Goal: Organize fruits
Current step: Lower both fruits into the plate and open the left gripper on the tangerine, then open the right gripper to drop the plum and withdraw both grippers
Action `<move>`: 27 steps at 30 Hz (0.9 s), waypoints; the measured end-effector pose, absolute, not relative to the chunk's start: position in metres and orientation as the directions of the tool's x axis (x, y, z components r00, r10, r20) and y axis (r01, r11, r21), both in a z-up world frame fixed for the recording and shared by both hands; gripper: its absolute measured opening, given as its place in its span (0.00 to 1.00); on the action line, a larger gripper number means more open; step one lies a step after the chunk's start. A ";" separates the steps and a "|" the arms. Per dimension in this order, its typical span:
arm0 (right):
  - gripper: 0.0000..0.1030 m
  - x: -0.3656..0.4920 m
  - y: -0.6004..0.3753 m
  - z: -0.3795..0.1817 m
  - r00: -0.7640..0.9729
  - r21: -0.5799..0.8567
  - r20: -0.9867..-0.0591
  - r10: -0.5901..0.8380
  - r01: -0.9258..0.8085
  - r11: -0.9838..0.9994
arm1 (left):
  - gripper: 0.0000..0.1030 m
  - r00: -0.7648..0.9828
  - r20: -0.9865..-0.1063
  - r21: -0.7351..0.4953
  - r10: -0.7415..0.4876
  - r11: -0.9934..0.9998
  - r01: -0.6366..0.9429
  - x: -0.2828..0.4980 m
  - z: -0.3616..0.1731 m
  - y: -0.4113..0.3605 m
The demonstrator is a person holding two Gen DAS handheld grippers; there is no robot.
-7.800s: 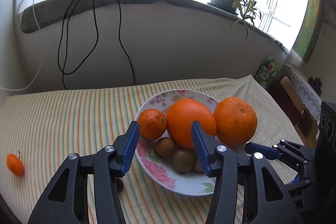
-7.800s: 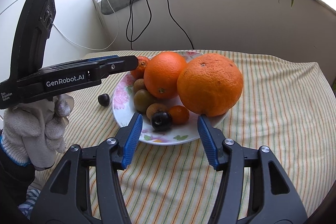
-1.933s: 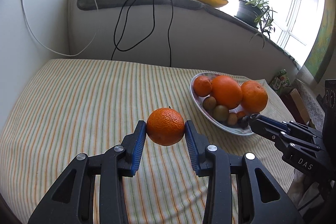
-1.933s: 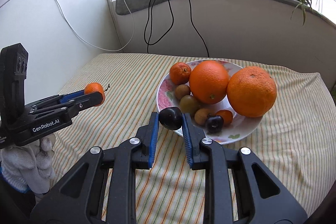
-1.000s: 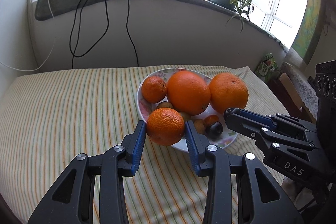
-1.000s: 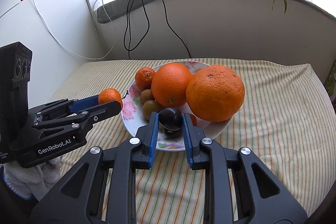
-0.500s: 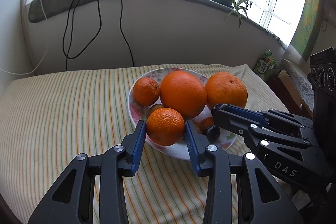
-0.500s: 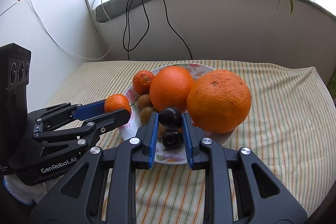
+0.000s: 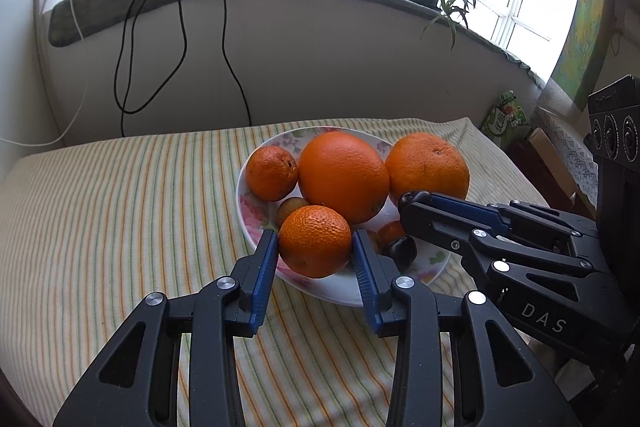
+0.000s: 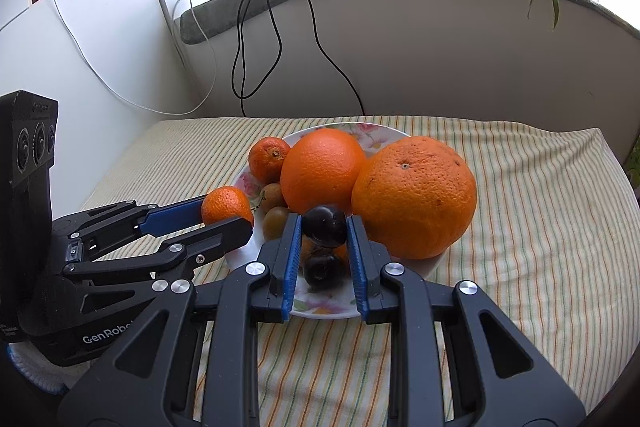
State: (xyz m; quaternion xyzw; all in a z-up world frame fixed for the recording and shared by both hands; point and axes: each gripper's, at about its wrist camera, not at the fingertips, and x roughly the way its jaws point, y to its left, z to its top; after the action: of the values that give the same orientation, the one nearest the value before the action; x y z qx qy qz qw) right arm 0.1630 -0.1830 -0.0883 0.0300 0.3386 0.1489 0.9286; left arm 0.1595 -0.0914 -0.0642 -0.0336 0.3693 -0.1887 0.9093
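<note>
- Left wrist view: the left gripper (image 9: pixel 315 254) was clamped on a small mandarin (image 9: pixel 315 241), its blue pads pressed to the fruit's two sides. The mandarin hung over the near-left rim of the flowered plate (image 9: pixel 340 293), which stood on the striped surface (image 9: pixel 120 227). Straight ahead and slightly below lay a small brown fruit (image 9: pixel 291 209); behind it sat a smaller orange (image 9: pixel 272 173), a big orange (image 9: pixel 344 177) and a second big orange (image 9: pixel 427 169) at the plate's right edge. The free spot looked to be the plate's near-left part, just under the held mandarin, so the coming move seemed to be a short drop rather than a reach.
- Same view: the right gripper (image 9: pixel 412 201) came in from the right, its tip over the plate's right half, close beside the left gripper. From here I could not tell what it held.
- Right wrist view: the right gripper (image 10: pixel 323 227) was closed on a dark plum (image 10: pixel 324 225), held over the plate's near edge. A second dark plum (image 10: pixel 322 269) lay on the plate directly below it, with the second big orange (image 10: pixel 414 197) just to the right. The left gripper (image 10: pixel 228 217) sat to the left with the mandarin (image 10: pixel 226 207) at the plate's left rim. Both were about equally near the plate; each fruit's landing place lay below its own gripper.
</note>
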 end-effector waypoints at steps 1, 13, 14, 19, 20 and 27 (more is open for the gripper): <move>0.23 0.163 -0.183 -0.088 0.726 0.156 -0.620 0.297 -0.257 0.954 | 0.36 0.656 -0.659 -0.200 -0.367 0.927 0.318 0.159 -0.064 -0.091; 0.25 0.162 -0.185 -0.086 0.726 0.155 -0.621 0.296 -0.257 0.954 | 0.36 0.656 -0.663 -0.187 -0.360 0.928 0.321 0.160 -0.065 -0.092; 0.29 0.162 -0.185 -0.085 0.725 0.156 -0.621 0.298 -0.259 0.953 | 0.38 0.657 -0.663 -0.185 -0.359 0.929 0.321 0.160 -0.065 -0.092; 0.37 0.160 -0.184 -0.082 0.732 0.147 -0.611 0.300 -0.267 0.952 | 0.43 0.673 -0.651 -0.181 -0.350 0.933 0.309 0.158 -0.062 -0.088; 0.38 0.160 -0.184 -0.082 0.732 0.148 -0.610 0.301 -0.268 0.952 | 0.43 0.676 -0.649 -0.180 -0.348 0.934 0.309 0.157 -0.061 -0.088; 0.50 0.156 -0.184 -0.078 0.746 0.133 -0.599 0.291 -0.265 0.955 | 0.44 0.684 -0.643 -0.180 -0.345 0.936 0.303 0.155 -0.059 -0.085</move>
State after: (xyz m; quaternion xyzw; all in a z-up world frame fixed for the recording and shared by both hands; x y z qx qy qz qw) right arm 0.1556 -0.1842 -0.0777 0.0198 0.3237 0.1487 0.9342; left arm 0.1548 -0.0847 -0.0592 -0.0297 0.3565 -0.1765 0.9170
